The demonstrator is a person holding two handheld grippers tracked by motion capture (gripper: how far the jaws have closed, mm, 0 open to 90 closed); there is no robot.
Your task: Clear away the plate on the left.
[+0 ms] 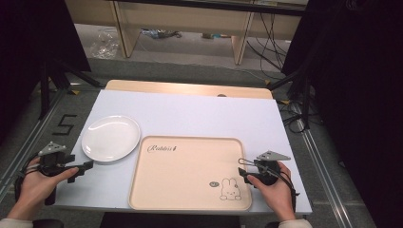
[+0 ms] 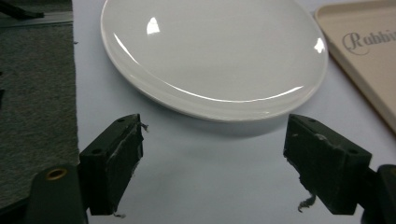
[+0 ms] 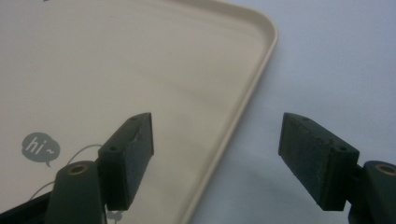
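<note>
Covering most of the desk was a white table sheet (image 1: 190, 114); on it lay a beige tray (image 1: 190, 173), then a white plate (image 1: 110, 138) just left of it; left gripper (image 1: 88, 166) gaped empty near the plate's rim, right gripper (image 1: 241, 172) gaped empty astride the tray's edge

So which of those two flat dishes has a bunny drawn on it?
The beige rectangular tray, with a rabbit in its near right corner; the round white plate is plain.

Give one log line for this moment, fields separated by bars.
left gripper open, before plate | right gripper open, astride tray edge | nothing held
</note>
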